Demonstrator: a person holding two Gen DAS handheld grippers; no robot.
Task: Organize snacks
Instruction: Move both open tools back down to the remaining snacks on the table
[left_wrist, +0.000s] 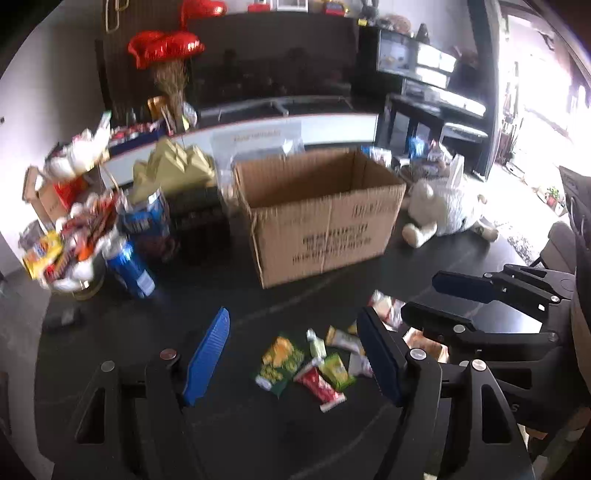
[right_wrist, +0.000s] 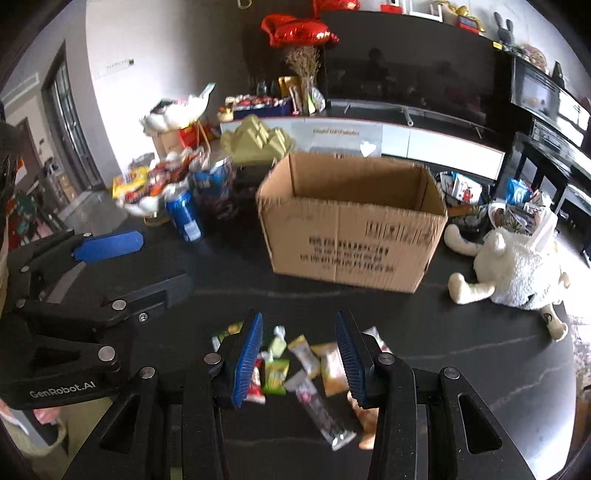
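Several small snack packets (left_wrist: 306, 363) lie in a loose pile on the dark table (left_wrist: 221, 295), in front of an open, empty-looking cardboard box (left_wrist: 321, 218). My left gripper (left_wrist: 295, 358) is open above the pile with nothing in it. My right gripper (right_wrist: 301, 354) is open too, hovering over the same packets (right_wrist: 295, 365); a green packet (right_wrist: 275, 374) and a clear wrapper (right_wrist: 317, 406) lie between its fingers. The box (right_wrist: 351, 225) stands just beyond. Each gripper shows in the other's view, the right one (left_wrist: 443, 295) and the left one (right_wrist: 147, 258).
A heap of snacks and blue cans (left_wrist: 110, 243) crowds the table's left side. A white plush toy (right_wrist: 509, 269) lies right of the box. A yellow folded object (left_wrist: 173, 170) and a TV bench (left_wrist: 295, 125) stand behind.
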